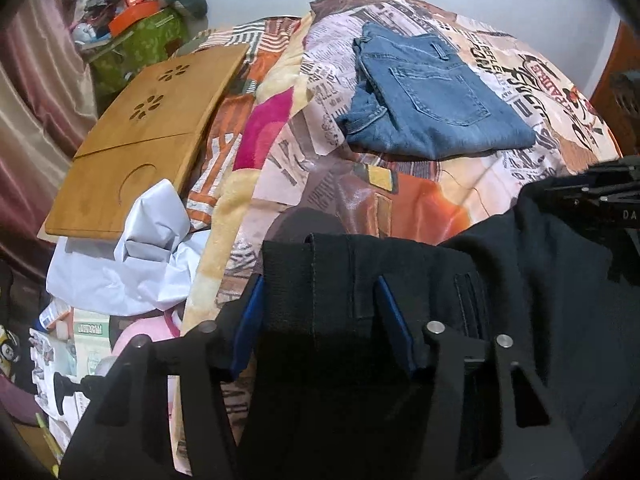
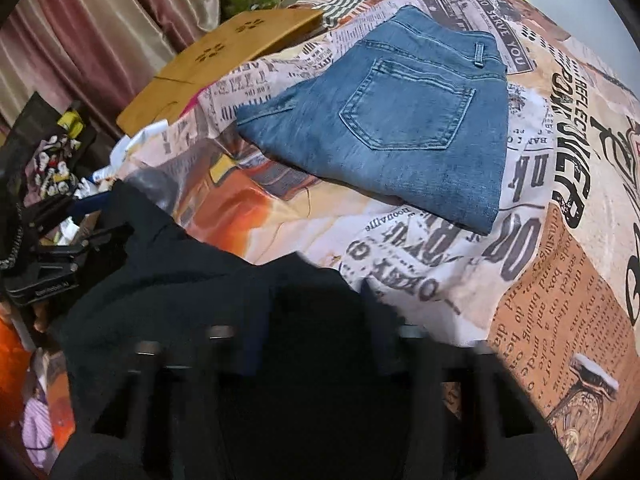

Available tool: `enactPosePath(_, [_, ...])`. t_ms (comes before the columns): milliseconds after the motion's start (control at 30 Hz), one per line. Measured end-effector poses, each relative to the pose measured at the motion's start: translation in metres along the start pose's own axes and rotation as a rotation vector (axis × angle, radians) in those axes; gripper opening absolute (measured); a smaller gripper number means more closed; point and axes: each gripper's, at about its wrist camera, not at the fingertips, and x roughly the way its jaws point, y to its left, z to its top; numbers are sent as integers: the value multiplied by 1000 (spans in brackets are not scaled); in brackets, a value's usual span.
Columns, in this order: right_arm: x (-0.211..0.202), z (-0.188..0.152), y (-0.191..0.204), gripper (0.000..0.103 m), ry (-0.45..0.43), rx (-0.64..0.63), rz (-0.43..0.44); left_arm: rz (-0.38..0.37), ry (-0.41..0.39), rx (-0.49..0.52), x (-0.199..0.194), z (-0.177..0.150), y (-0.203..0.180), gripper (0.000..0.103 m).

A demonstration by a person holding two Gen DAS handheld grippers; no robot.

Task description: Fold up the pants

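Black pants [image 1: 420, 280] hang between my two grippers at the near edge of the bed. My left gripper [image 1: 320, 292] is shut on the pants' waistband, its blue pads [image 1: 250, 320] pressed on either side of the cloth. My right gripper [image 2: 316, 312] is shut on another part of the black pants [image 2: 180, 272]; its fingers are dark and blurred. The right gripper also shows at the right edge of the left wrist view [image 1: 600, 196]. A folded pair of blue jeans [image 1: 432, 96] lies farther back on the bed, and shows in the right wrist view [image 2: 400, 120].
The bed has a newspaper-print cover [image 2: 540, 208]. A wooden lap tray [image 1: 148, 132] lies at the bed's left side, with crumpled white paper [image 1: 136, 248] below it. A green box [image 1: 140, 44] of clutter and pink curtains [image 1: 36, 80] stand at the left.
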Motion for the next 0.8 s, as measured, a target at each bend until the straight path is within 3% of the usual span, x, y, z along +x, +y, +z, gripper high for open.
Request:
enactPosePath(100, [-2,-6,2,11,-27,-12,-14,18,-9,-10,-1,-1,1,50])
enactPosePath(367, [-33,-7,17,5,-193,-84,-131,127,-37,-19,-4,-4,3,46])
enactPosePath(433, [-39,-4,13,5,-218,-68,-133,167,-47,0,-3,-5,2,45])
enactPosePath(500, [-42,0,9,5,-231,-58,-145,292,-36,22,7,-7,2,37])
enactPosePath(600, [-41,1,0,5,-241,-36,-168,253,-26,-9,12,-11,11,37])
enactPosePath(800, [-53,-4,-6,11,-228,12,-184,262,-19,52,4,-11,2,37])
